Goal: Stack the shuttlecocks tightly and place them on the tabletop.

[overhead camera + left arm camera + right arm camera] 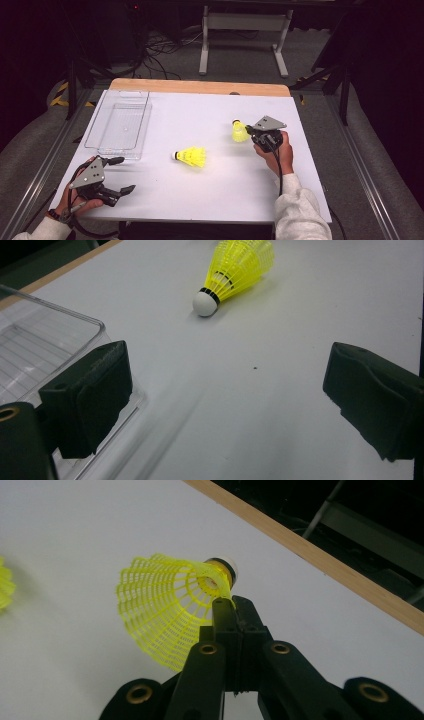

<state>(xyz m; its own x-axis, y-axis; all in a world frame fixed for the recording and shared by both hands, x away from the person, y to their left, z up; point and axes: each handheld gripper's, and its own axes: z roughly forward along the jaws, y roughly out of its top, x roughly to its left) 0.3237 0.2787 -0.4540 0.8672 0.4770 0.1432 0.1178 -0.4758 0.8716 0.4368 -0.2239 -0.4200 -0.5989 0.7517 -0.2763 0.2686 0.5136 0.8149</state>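
In the high view, a yellow shuttlecock (239, 131) is seen gripped by the right tool (248, 131) at the right of the white counter (210, 200), its pale cork end pointing far and its mesh skirt toward the near side. A second shuttlecock (191, 156) of the same yellow is found lying on its side near the middle of the counter, white cork to the left, well apart from both tools. A clear plastic tray (120, 125) is set at the far left. The left tool (121, 175) is held low at the near left corner, just near of the tray, with its jaws spread apart and nothing between them.

In the left gripper view, the two black jaws are shown wide apart over bare counter. The lying shuttlecock (235, 275) is seen far ahead in finer detail: a white rounded cork, a black band behind it, and ribbed yellow plastic. A corner of the tray (45, 340) is seen beside the left jaw.

In the right gripper view, the jaws are pressed together on the skirt wall of the held shuttlecock (165, 615), close to its cork; the open lattice of the skirt and its hollow inside are made out, and the wooden edge (310, 555) of the counter is seen beyond.

No brand, label or writing can be read in any view
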